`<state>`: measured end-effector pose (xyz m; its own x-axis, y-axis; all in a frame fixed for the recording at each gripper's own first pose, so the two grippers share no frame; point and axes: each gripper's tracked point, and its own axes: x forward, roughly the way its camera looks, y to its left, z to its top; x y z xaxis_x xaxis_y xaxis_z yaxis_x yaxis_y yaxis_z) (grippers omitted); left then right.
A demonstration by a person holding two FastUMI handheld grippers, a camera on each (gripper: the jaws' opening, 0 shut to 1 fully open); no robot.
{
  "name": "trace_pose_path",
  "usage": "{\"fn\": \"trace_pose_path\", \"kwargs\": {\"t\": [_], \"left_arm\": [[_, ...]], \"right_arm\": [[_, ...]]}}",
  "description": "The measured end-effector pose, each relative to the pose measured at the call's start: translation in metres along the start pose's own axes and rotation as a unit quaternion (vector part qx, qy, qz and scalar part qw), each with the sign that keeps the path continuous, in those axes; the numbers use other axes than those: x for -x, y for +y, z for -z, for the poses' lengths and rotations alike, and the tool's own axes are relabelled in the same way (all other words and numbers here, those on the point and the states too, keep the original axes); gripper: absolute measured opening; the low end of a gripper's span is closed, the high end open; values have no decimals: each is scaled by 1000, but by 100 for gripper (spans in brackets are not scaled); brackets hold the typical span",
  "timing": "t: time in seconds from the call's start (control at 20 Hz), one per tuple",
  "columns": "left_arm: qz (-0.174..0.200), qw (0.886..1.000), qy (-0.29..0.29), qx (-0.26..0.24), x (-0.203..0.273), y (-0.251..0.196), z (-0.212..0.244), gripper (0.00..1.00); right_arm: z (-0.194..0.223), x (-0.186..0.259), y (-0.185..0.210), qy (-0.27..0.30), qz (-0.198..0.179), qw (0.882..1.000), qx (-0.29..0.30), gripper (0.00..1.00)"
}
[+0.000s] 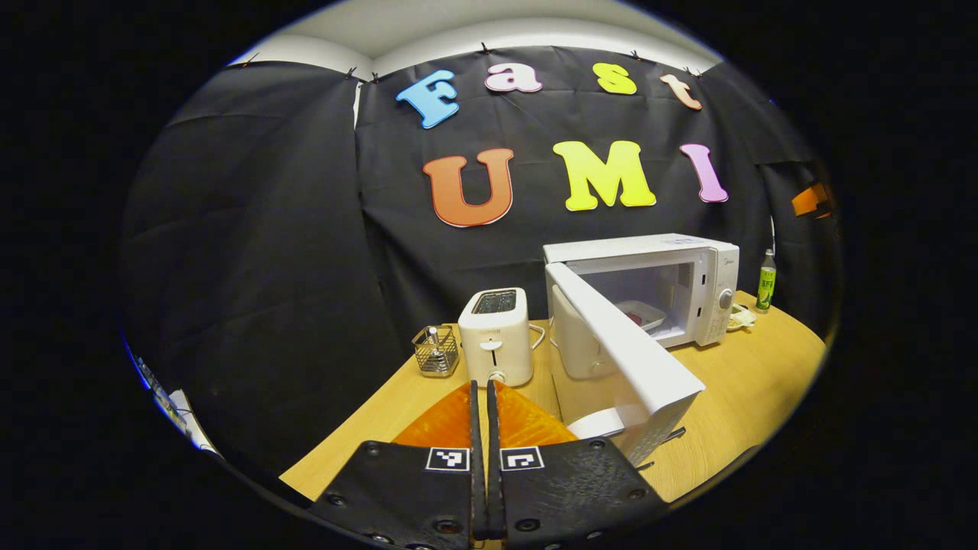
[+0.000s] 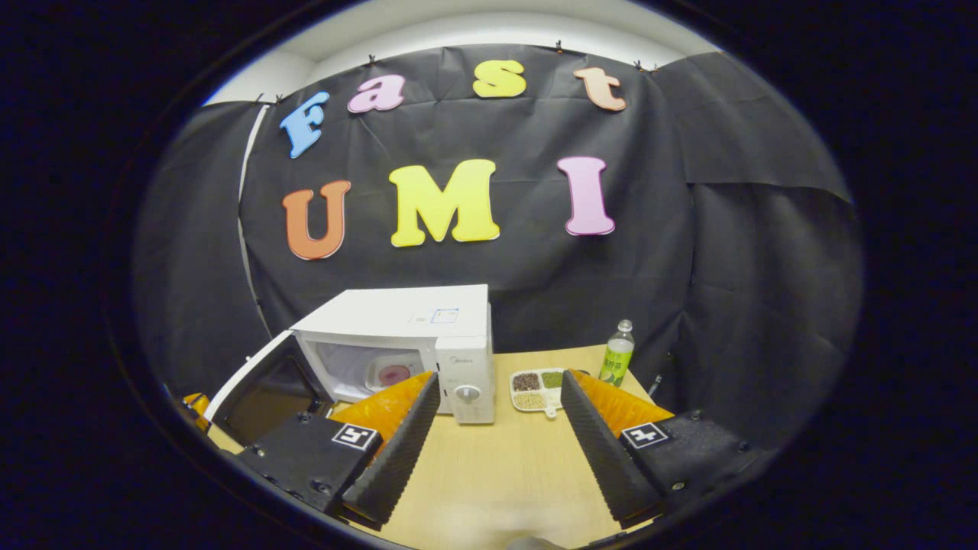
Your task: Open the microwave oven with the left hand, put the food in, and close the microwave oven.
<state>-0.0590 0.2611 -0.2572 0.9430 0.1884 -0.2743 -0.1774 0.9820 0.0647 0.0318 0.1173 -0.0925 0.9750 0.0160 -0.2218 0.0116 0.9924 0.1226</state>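
Note:
A white microwave oven [image 1: 691, 263] [image 2: 428, 321] stands on the wooden table with its door [image 1: 634, 359] [image 2: 256, 386] swung wide open. Inside the cavity lies a plate of pink food [image 1: 643, 313] [image 2: 392, 374]. My left gripper [image 1: 480, 401] is shut with nothing between its fingers, low over the table in front of the toaster and just left of the door's free edge. My right gripper [image 2: 497, 397] is open and empty, held back from the microwave's control panel [image 2: 467, 393].
A white toaster [image 1: 497, 336] and a wire basket [image 1: 436, 351] stand left of the microwave. A divided dish of grains [image 2: 537, 389] [image 1: 739, 317] and a green bottle [image 2: 617, 353] [image 1: 766, 281] sit to its right. Bare tabletop [image 2: 497, 473] lies in front.

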Motion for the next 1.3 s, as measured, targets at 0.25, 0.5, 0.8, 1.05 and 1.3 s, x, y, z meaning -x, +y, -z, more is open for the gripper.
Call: {"fn": "trace_pose_path", "kwargs": {"t": [0.25,0.5,0.8,1.05,1.3], "left_arm": [[2,1000,12,8,-4,-2,17,0],[15,1000,22,-4,-10,-11,32,2],[50,998,22,5,-8,-50,32,0],[89,996,23,6,-8,-101,29,1],[124,992,16,14,-19,-153,14,1]], "right_arm": [[-8,6,-11,-6,7,1000,10,100],[-9,5,-15,-1,6,1000,6,92],[-7,2,-13,6,2,1000,1,100],[-5,0,-15,11,-9,1000,-2,92],[-4,-4,-25,17,-11,1000,3,100]]}}
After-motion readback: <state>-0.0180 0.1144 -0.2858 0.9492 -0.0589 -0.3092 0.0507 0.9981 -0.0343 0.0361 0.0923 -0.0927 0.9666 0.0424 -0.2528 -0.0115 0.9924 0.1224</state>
